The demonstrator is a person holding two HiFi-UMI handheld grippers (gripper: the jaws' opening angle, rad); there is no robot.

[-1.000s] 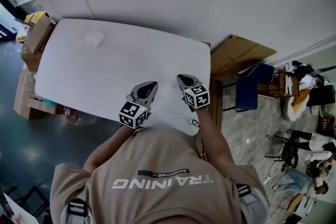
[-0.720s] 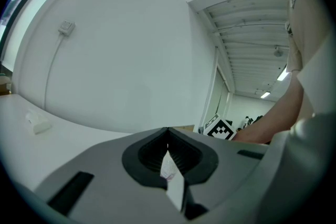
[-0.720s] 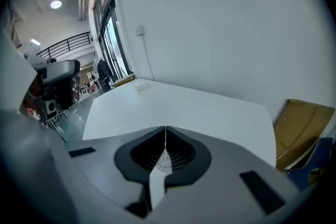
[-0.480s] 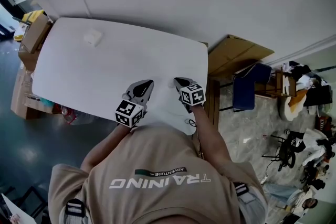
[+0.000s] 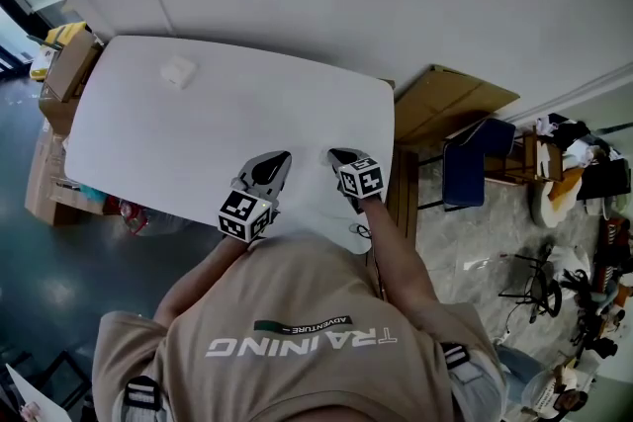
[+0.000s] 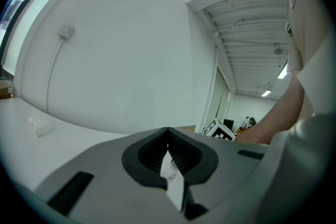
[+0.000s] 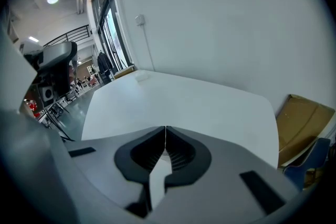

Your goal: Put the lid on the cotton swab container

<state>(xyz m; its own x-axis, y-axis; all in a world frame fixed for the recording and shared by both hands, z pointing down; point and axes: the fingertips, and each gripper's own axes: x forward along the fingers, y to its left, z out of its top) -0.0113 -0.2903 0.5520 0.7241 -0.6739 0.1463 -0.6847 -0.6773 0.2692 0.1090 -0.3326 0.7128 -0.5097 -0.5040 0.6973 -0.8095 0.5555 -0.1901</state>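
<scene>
Hardly anything has been moved since half a second ago: the left gripper (image 5: 277, 161) and the right gripper (image 5: 339, 156) are held side by side over the near edge of the white table (image 5: 227, 114), as before.

Two words can be read on the person's tan shirt (image 5: 297, 311), upside down in the head view: "TRAINING" in large letters and "ADVENTURE" in small ones above it. Black-and-white square patterns are carried on the marker cubes (image 5: 244, 214); no lettering is seen on them.

A small white container (image 5: 178, 72) is seen far off at about 10 o'clock from the grippers, near the far left corner of the table and well apart from both. It looks pale, low and boxy; whether a lid sits on it cannot be told at this size.

Jaw state is shown only in the gripper views. The left gripper's jaws are pressed together at the tips with nothing clamped, and the same is seen on the right gripper.

From the left gripper view, the container (image 6: 40, 126) appears at 9 o'clock, beneath a wall box (image 6: 65, 31) with a cable hanging from it. From the right gripper view, a cardboard sheet (image 7: 303, 113) and a blue chair (image 7: 321, 150) are seen at 3 to 4 o'clock, beyond the table's right edge.
</scene>
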